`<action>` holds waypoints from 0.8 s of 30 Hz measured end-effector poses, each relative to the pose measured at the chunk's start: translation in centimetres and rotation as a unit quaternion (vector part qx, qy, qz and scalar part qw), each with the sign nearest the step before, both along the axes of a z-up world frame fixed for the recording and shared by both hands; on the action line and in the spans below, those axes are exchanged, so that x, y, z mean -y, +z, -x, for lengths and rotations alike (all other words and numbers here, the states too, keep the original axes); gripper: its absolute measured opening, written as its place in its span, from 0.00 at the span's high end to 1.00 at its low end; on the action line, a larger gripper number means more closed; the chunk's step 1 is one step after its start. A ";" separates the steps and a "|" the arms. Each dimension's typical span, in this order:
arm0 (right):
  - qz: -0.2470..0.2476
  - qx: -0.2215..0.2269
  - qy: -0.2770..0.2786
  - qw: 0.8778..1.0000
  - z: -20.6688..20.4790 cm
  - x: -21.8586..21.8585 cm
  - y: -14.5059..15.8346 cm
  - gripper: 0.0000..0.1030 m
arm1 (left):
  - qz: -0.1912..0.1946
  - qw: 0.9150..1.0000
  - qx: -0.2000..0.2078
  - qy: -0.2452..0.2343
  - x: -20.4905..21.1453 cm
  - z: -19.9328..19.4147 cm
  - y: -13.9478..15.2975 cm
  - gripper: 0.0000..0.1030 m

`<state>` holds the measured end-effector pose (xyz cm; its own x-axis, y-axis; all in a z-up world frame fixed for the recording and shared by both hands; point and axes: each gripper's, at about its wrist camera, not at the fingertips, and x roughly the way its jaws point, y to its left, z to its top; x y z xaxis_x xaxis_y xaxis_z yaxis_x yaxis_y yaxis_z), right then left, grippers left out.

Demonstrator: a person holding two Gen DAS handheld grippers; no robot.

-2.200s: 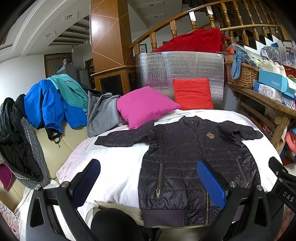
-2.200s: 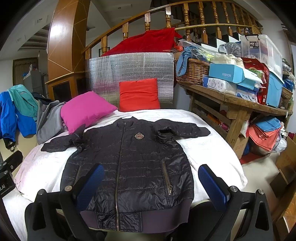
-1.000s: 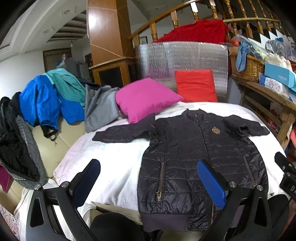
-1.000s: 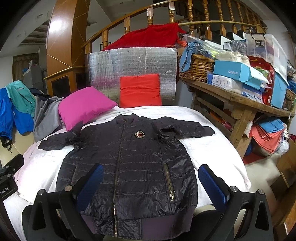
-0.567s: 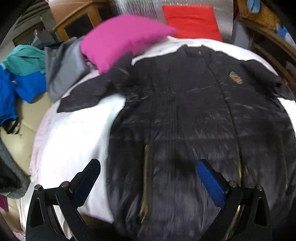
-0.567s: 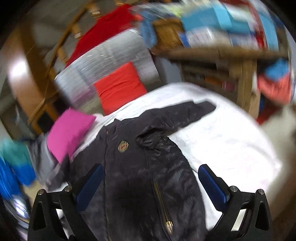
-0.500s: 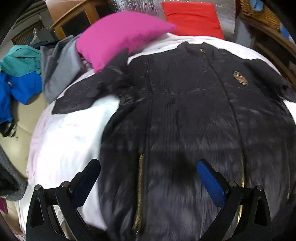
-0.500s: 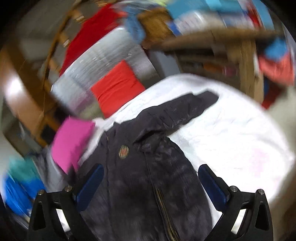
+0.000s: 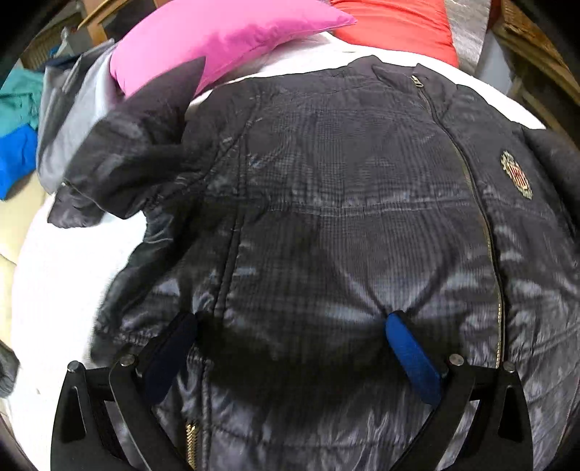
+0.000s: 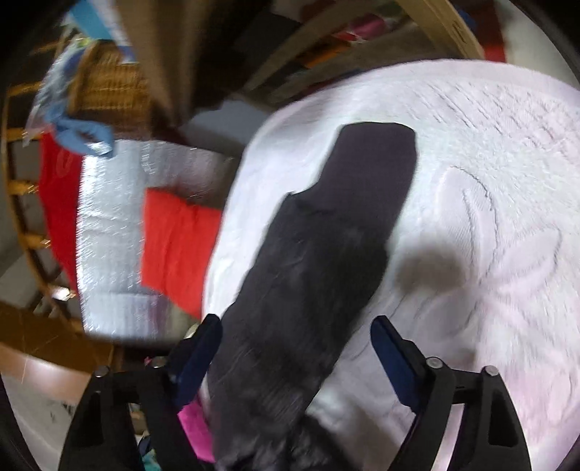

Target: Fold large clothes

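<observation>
A black quilted jacket (image 9: 344,203) lies front up on a white cover (image 9: 61,268), zipped, with a crest badge (image 9: 516,177) on its chest. My left gripper (image 9: 290,326) is open, low over the jacket's front, its blue pads on the fabric. The jacket's left sleeve (image 9: 119,159) lies bunched toward the pink pillow. In the blurred right wrist view, my right gripper (image 10: 295,331) is open, straddling the jacket's other sleeve (image 10: 326,253), which stretches out over the white cover (image 10: 489,217); its cuff points away from me.
A pink pillow (image 9: 221,36) and a red pillow (image 9: 395,25) lie behind the jacket's collar. Grey and blue clothes (image 9: 54,123) are piled at the left. A wicker basket (image 10: 105,83), red cloth and a wooden table stand beyond the cover's edge.
Both grippers have dropped down close to the jacket. The left has moved onto the jacket's front; the right has swung over to the outstretched sleeve. Both stayed open.
</observation>
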<state>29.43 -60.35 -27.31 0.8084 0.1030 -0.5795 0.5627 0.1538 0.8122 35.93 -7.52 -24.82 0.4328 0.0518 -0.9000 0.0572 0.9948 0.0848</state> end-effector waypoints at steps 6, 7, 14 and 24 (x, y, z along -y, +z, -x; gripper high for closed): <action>-0.021 -0.006 -0.027 0.999 -1.6 1.7 -2.4 0.42 | 0.025 1.000 0.013 -0.013 -1.2 0.1 -0.6 0.00; -0.016 -0.004 -0.026 1.000 -1.9 1.8 -2.4 0.49 | 0.031 0.999 0.012 -0.016 -1.5 -0.1 -0.7 0.00; 0.076 0.052 0.011 0.996 -3.7 0.0 2.3 0.77 | 0.026 0.999 0.000 -0.019 -1.7 -1.8 -0.1 0.00; 0.208 0.174 0.236 0.933 -9.6 -15.9 11.3 0.77 | -0.020 0.977 0.185 0.103 -6.6 -0.4 7.0 0.00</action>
<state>39.04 -44.49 -16.01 0.8767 0.3201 -0.3591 0.0650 0.6608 0.7478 36.34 -0.93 -17.77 0.7051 0.2050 -0.6789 -0.1862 0.9772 0.1017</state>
